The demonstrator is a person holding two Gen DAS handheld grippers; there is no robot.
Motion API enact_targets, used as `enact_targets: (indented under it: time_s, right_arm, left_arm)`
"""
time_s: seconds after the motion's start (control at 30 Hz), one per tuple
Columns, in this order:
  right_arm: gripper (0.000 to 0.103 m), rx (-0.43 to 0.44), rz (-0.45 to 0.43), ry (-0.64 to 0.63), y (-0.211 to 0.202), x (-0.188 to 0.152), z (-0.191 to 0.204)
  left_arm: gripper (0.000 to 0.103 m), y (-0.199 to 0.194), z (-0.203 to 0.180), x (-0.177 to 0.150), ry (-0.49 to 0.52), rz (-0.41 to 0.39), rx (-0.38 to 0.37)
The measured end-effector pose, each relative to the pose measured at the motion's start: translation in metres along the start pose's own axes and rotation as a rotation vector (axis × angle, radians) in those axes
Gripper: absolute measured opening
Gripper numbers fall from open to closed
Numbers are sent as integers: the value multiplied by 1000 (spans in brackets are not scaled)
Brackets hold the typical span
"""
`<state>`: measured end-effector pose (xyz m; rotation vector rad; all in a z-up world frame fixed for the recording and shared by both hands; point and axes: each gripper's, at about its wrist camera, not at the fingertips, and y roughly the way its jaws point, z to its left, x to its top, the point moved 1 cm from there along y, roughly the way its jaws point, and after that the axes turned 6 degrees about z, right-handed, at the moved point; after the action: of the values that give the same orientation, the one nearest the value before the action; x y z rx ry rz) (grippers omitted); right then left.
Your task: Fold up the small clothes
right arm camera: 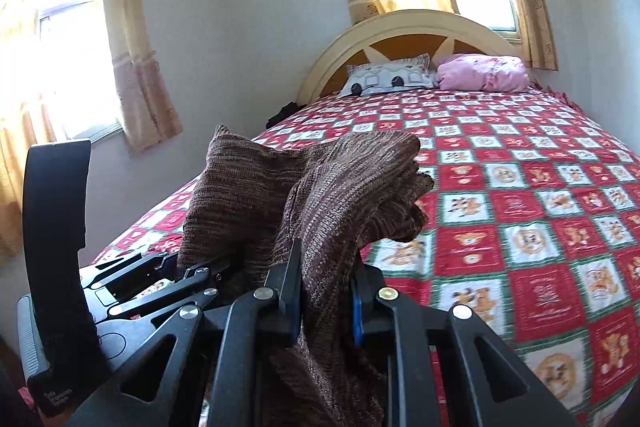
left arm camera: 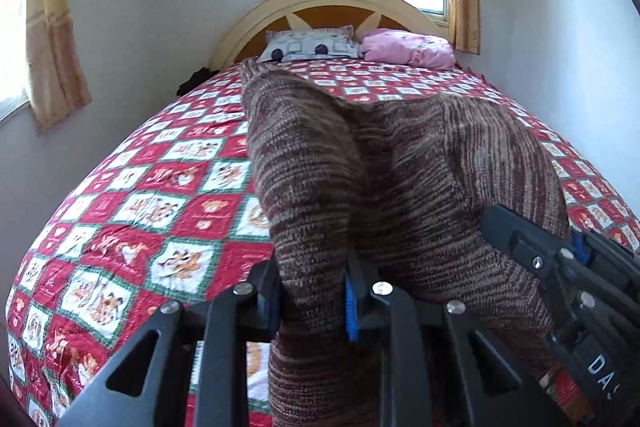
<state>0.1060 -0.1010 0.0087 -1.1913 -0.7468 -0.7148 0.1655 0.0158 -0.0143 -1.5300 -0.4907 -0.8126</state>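
Note:
A brown striped knit garment (left arm camera: 360,163) is held up over the bed between both grippers. My left gripper (left arm camera: 312,291) is shut on a fold of it, cloth bulging between the blue-padded fingers. My right gripper (right arm camera: 326,291) is shut on another part of the same garment (right arm camera: 320,195), which humps up above its fingers and hangs down behind them. The right gripper also shows in the left wrist view (left arm camera: 560,267) at the lower right, pressed against the knit. The left gripper shows in the right wrist view (right arm camera: 160,279) at the lower left, close beside.
The bed has a red, white and green checkered quilt (right arm camera: 520,227) with bear prints. A patterned pillow (right arm camera: 388,77) and a pink pillow (right arm camera: 484,73) lie at the cream headboard (right arm camera: 400,27). Curtained windows (right arm camera: 80,67) are on the left and back walls. A dark item (right arm camera: 284,113) lies at the bed's far left edge.

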Motion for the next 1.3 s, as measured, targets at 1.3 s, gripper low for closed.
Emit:
enact_targets:
  time_s: [1.3]
  right_arm:
    - [18, 20, 210, -150, 204, 32, 33]
  left_arm:
    - [25, 137, 96, 25, -23, 135, 113]
